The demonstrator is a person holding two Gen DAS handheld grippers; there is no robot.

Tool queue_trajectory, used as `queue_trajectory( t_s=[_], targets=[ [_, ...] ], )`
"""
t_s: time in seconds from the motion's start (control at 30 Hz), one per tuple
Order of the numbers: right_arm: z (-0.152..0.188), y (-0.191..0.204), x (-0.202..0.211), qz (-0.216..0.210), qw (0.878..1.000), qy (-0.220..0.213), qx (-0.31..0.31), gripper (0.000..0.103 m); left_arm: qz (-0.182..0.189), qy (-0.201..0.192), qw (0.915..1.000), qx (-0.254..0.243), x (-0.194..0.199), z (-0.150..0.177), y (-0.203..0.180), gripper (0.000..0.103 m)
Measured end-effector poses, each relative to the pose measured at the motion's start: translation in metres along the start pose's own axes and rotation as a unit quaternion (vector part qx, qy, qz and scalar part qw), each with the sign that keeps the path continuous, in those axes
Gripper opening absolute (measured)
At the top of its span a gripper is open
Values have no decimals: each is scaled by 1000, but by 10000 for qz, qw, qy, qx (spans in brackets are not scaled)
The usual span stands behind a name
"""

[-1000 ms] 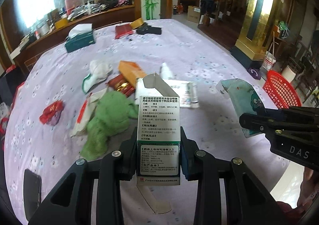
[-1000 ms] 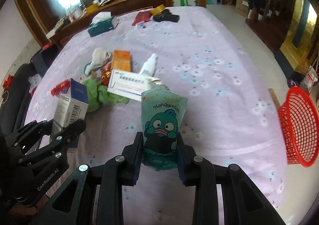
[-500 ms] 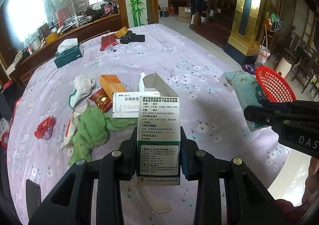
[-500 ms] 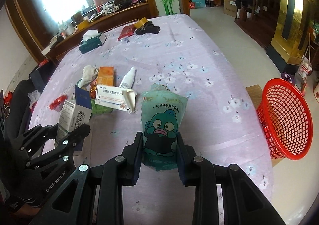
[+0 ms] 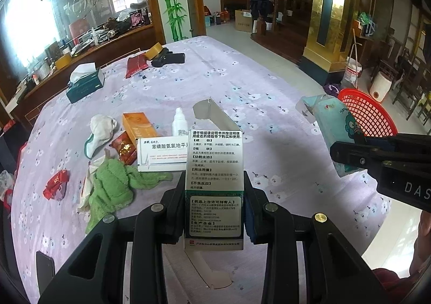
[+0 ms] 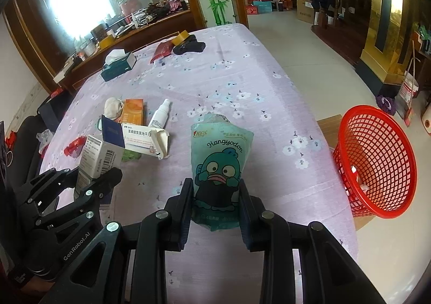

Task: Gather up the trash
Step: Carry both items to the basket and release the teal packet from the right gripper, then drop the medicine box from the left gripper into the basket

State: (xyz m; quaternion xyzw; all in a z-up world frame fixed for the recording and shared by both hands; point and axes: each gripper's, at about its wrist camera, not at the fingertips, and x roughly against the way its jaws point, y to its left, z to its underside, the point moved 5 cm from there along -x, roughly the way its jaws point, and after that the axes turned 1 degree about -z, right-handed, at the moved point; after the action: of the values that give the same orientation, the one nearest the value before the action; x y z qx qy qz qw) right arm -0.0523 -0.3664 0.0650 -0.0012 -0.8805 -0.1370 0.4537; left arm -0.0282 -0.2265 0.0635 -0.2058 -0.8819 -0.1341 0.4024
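My left gripper [image 5: 214, 212] is shut on an open white medicine box [image 5: 214, 169] printed with Chinese text, held upright above the table; it also shows in the right wrist view [image 6: 99, 154]. My right gripper [image 6: 215, 204] is shut on a teal Hangyodon pouch [image 6: 219, 158], held above the table's right side; the pouch shows in the left wrist view [image 5: 334, 126]. A red mesh basket [image 6: 377, 161] stands tilted beside the table's right edge, with a scrap inside.
On the purple flowered tablecloth [image 5: 229, 83] lie a white flat box [image 5: 161, 154], an orange box [image 5: 137, 126], a white bottle [image 5: 180, 122], a green cloth [image 5: 113, 188], red wrappers [image 5: 56, 184], a crumpled white cloth [image 5: 101, 128]. A tissue box [image 5: 84, 84] and black pouch [image 5: 168, 58] lie farther back.
Both grippers have risen and drawn back from the table with their loads still held. The red basket has come fuller into the right wrist view, nearer the pouch.
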Motion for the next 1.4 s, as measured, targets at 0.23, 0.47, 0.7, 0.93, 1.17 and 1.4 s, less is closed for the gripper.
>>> queue_trajectory(
  t_s=[0.23,0.47,0.7,0.93,1.17,1.4],
  targets=[
    [-1,-14,5,43,9999,-22,-121,32,125,-8,9999,-116,-3,-8,-16,33],
    [-3,-64,26,237,9973,-184,-667,32,704,15,9966,-434,-9,-32,-65,33],
    [2,-147,61,616,9861,-443,-1477,32,1327,-34,9878,-812,-11,-66,-135,33],
    [5,-216,89,875,9736,-651,-2005,33,1852,70,9767,-1080,-23,-92,-204,33],
    [-5,-264,92,903,9672,-703,-2266,34,2152,423,9697,-1077,-58,-106,-258,33],
    [-15,-288,75,803,9680,-528,-2317,44,2280,518,9668,-1028,-79,-115,-289,37]
  ],
)
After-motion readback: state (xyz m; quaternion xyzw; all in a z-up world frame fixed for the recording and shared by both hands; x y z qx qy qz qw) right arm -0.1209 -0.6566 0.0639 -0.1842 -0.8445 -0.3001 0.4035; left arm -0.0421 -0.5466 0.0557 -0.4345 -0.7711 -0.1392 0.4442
